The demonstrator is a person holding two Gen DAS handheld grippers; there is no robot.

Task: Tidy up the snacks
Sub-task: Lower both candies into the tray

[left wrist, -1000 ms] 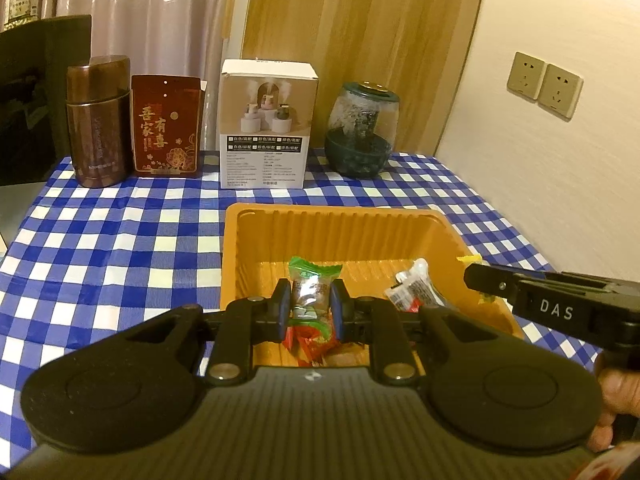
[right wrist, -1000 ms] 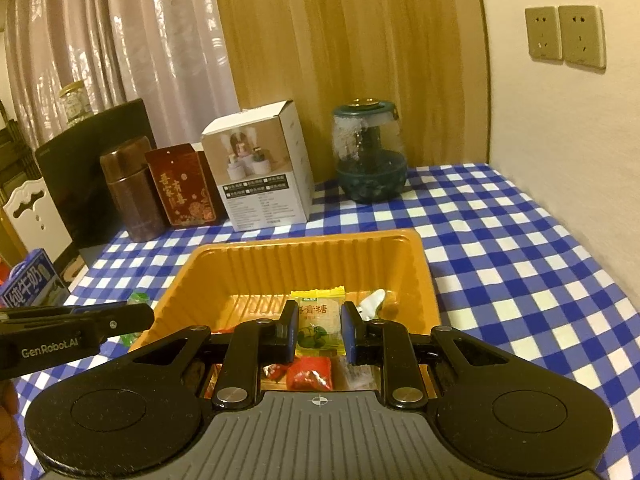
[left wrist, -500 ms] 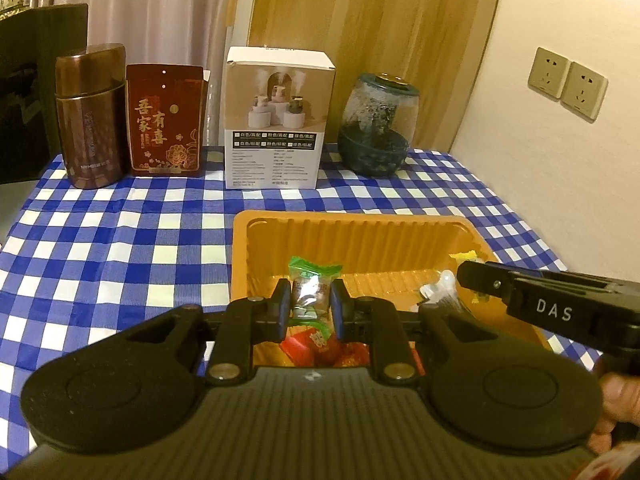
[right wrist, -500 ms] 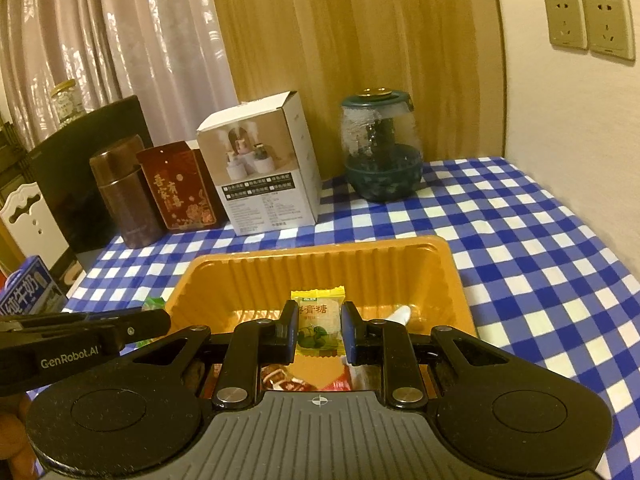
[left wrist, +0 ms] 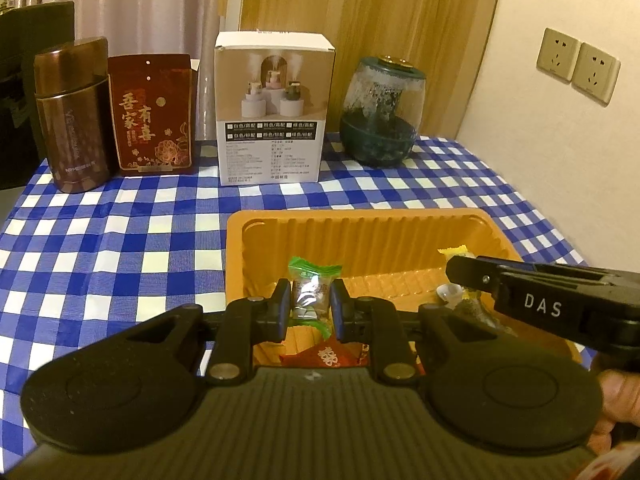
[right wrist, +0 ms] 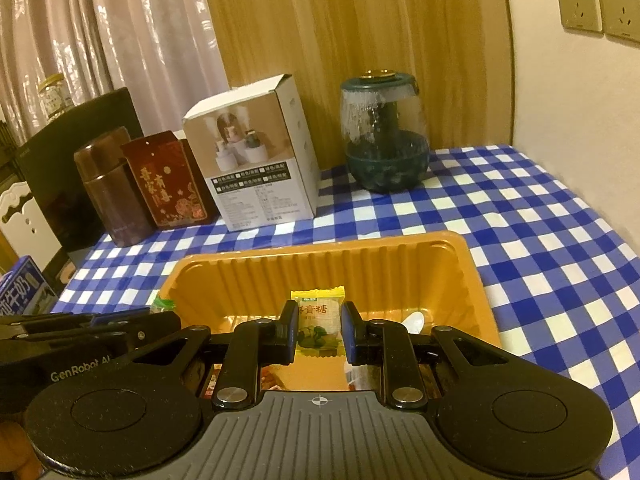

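An orange ribbed tray (left wrist: 360, 220) (right wrist: 320, 248) sits on the blue checked tablecloth. My left gripper (left wrist: 307, 300) is shut on a green-ended clear candy (left wrist: 310, 284), held above the tray's near left part. My right gripper (right wrist: 319, 328) is shut on a yellow candy packet (right wrist: 319, 320) with a green picture, above the tray's middle. Red wrapped sweets (left wrist: 328, 354) and a clear-wrapped piece (left wrist: 452, 292) lie in the tray beneath. The right gripper's black side, marked DAS, crosses the right of the left wrist view.
Along the back stand a brown canister (left wrist: 72, 120), a red gift packet (left wrist: 154, 116), a white product box (left wrist: 272, 116) and a green-based glass jar (left wrist: 380, 116). A wall with sockets (left wrist: 576, 64) bounds the right. A blue milk carton (right wrist: 24, 292) stands off the table's left.
Both grippers, each still shut on its candy, have moved forward and slightly down over the tray; the back row of objects looks nearer and the tray sits lower in both views.
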